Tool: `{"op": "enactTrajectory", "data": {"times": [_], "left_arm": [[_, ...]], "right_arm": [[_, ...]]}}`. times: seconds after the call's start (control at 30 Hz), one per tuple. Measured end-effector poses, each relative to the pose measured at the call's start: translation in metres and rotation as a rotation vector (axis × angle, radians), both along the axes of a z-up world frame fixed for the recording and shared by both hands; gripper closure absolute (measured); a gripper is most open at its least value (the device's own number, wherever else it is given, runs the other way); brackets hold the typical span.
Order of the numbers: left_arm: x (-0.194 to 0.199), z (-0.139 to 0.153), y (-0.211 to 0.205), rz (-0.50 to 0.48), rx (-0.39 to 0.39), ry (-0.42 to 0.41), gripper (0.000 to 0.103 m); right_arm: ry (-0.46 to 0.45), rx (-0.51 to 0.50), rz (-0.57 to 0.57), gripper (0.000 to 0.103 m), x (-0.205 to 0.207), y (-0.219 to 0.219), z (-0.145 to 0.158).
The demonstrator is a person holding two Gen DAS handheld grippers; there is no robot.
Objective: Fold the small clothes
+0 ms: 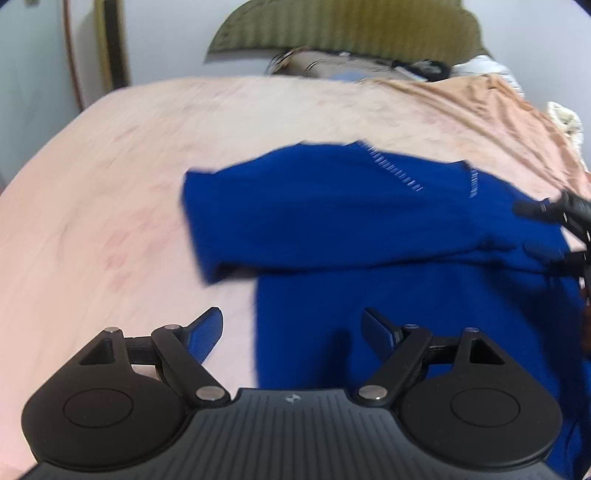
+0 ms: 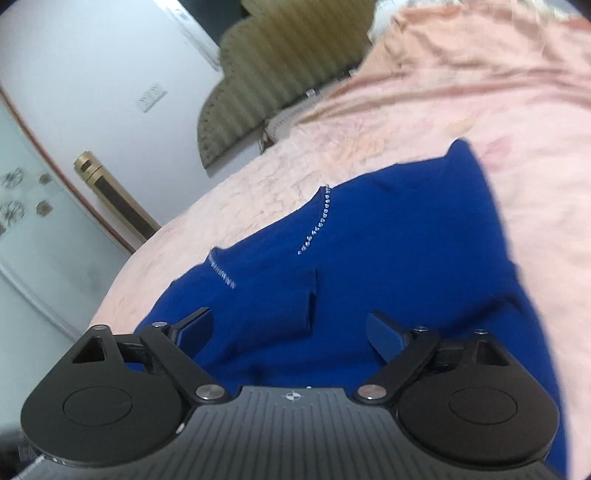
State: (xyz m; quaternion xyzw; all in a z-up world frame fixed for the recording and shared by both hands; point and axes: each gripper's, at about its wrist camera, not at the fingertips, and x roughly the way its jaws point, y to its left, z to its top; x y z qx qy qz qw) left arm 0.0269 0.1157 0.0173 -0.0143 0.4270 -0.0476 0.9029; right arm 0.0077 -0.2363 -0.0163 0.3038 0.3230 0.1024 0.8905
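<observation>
A royal-blue top (image 1: pixel 369 229) with lines of small rhinestones lies on a pink bedsheet (image 1: pixel 129 184). One sleeve is folded across its body toward the left. My left gripper (image 1: pixel 291 325) is open and empty, above the garment's left edge. My right gripper (image 2: pixel 290 325) is open and empty, low over the blue top (image 2: pixel 369 251). The right gripper's fingers (image 1: pixel 554 210) also show at the right edge of the left wrist view, over the garment.
The pink sheet (image 2: pixel 498 92) covers a bed. An olive ribbed headboard (image 1: pixel 351 29) stands at the far end, with pillows (image 1: pixel 351 70) below it. A white wall (image 2: pixel 110 55), a glass door (image 2: pixel 33 229) and a gold handle (image 2: pixel 110 195) are at the left.
</observation>
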Motion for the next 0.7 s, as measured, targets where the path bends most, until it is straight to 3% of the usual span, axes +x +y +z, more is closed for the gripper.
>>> {"op": "enactTrajectory", "data": {"times": [0.1, 0.17, 0.2, 0.23, 0.47, 0.7], "left_arm": [[-0.002, -0.008, 0.011, 0.026, -0.015, 0.023, 0.021], [-0.005, -0.007, 0.012, 0.038, -0.013, 0.011, 0.021], [-0.004, -0.007, 0.012, 0.043, -0.010, 0.000, 0.021], [-0.007, -0.006, 0.014, 0.047, -0.006, -0.011, 0.021], [0.004, 0.000, 0.000, 0.040, 0.035, -0.049, 0.021], [0.000, 0.001, -0.030, -0.005, 0.150, -0.128, 0.021]], "right_arm": [[0.039, -0.012, 0.009, 0.026, 0.032, 0.008, -0.006], [0.054, -0.074, 0.020, 0.049, 0.042, 0.018, -0.006], [0.058, -0.116, 0.033, 0.072, 0.047, 0.023, -0.004], [0.066, -0.143, 0.040, 0.089, 0.048, 0.027, -0.003], [-0.013, -0.225, 0.052, 0.096, 0.042, 0.024, 0.022], [-0.080, -0.339, 0.013, 0.102, 0.035, 0.016, 0.049]]}}
